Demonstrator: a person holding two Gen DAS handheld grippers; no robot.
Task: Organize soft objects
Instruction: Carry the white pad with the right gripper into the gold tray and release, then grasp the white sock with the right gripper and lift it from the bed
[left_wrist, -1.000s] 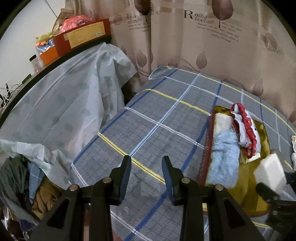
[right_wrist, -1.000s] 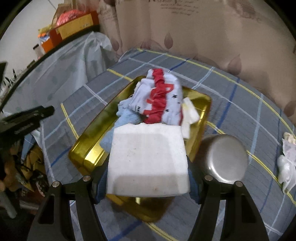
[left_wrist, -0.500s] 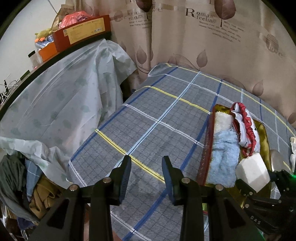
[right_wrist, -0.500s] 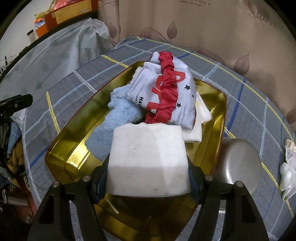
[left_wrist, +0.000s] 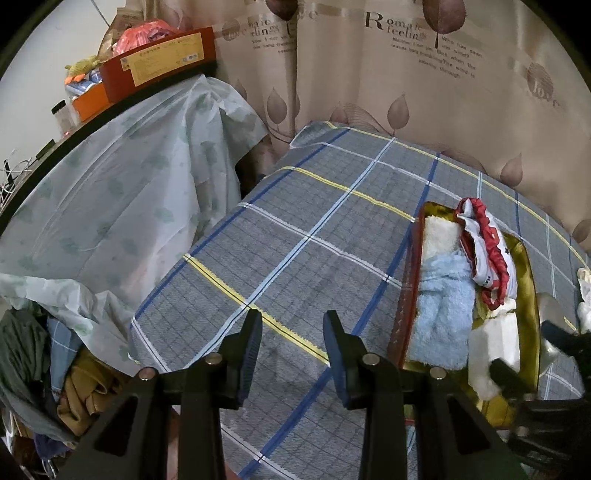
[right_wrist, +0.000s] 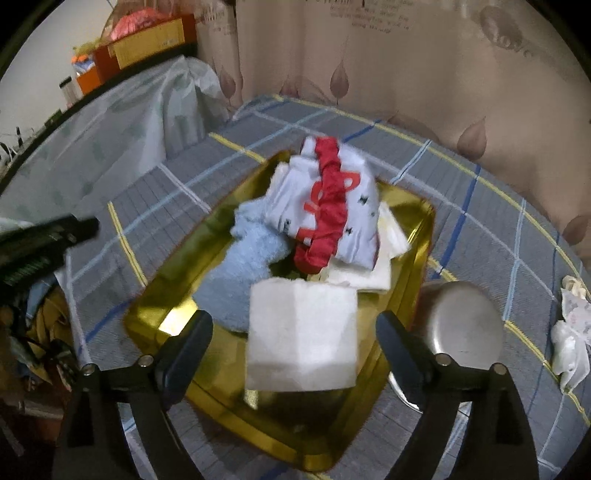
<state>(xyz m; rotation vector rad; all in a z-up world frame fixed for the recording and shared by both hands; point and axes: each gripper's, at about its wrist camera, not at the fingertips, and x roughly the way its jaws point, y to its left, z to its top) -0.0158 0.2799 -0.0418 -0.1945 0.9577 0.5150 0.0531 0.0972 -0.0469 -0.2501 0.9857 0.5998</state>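
Observation:
A gold tray on the plaid table holds a light blue towel, a white and red cloth and white folded cloths. A white sponge block lies in the tray's near end. My right gripper is open, its fingers apart from the block's sides. My left gripper is open and empty over the tablecloth, left of the tray.
A round metal tin stands right of the tray. A crumpled white cloth lies at the table's right edge. A plastic-covered shelf with boxes stands on the left, a curtain behind. Clothes are piled low left.
My right gripper carried the sponge block down into the tray, then opened and let it go. My left gripper stayed in place.

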